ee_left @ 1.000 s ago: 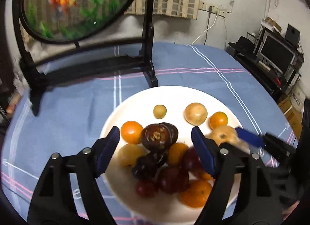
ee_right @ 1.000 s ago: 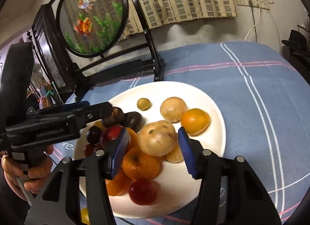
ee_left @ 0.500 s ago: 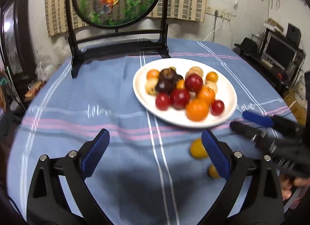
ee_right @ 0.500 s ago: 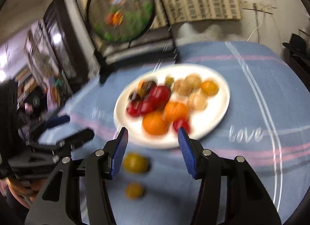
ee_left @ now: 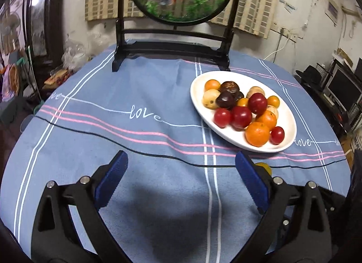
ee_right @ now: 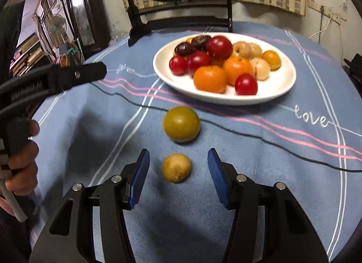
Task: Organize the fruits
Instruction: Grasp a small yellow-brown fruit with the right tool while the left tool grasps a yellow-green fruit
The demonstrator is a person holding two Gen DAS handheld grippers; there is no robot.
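So I had the right tool spread wide with the small yellow fruit sitting between its blue pads, not gripped; made sense, since it and the bigger greenish fruit lay loose on the worktop, just short of the white plate holding the rest; left tool hung open and empty over bare cloth; from its view one loose fruit was mostly hidden behind a finger.

Stained white wall (striped curtain) behind dark cabinet.
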